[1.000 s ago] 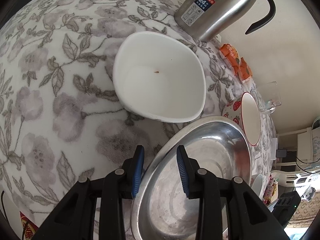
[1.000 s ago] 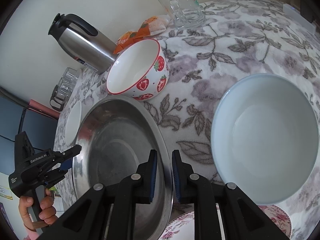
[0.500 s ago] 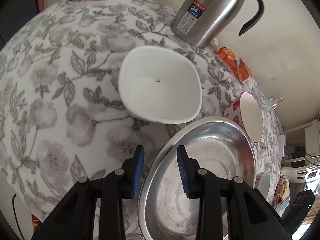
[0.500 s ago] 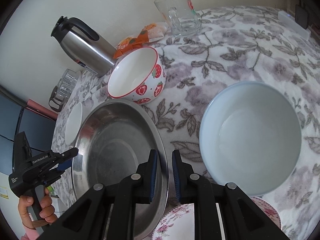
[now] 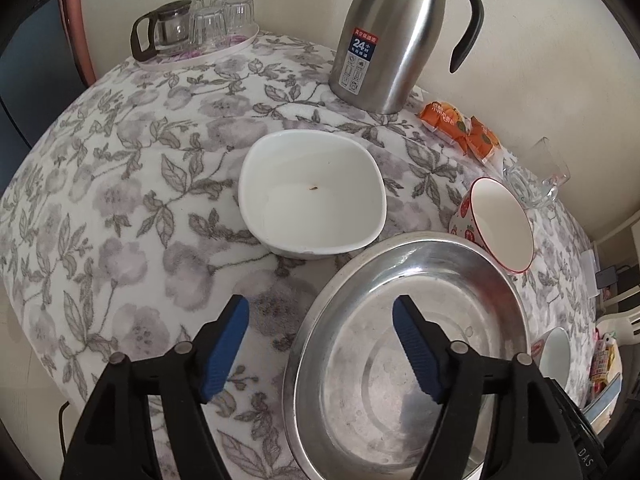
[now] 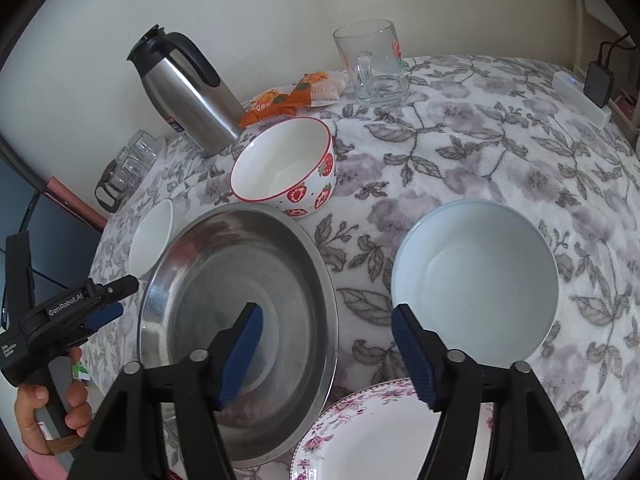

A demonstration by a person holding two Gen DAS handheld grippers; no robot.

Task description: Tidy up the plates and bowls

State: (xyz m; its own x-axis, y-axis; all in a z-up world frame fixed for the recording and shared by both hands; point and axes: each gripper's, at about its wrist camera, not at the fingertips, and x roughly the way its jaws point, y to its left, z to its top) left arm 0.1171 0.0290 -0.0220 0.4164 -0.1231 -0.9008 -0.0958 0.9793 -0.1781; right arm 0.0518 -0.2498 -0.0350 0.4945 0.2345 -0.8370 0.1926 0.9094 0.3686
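Note:
A large steel basin rests on the flowered tablecloth. My left gripper is open, its jaws astride the basin's left rim without touching it. My right gripper is open, astride the basin's right rim. A white squarish bowl sits beyond the basin. A strawberry bowl stands behind it. A pale blue bowl sits right of the basin. A flowered plate lies at the near edge.
A steel thermos jug, orange snack packs and a glass mug stand at the back by the wall. A tray of glasses sits far left. The left gripper also shows in the right wrist view.
Both grippers have opened wide and let go of the basin's rim. Both have drawn back and up, so more of the table shows. The basin lies on the table.

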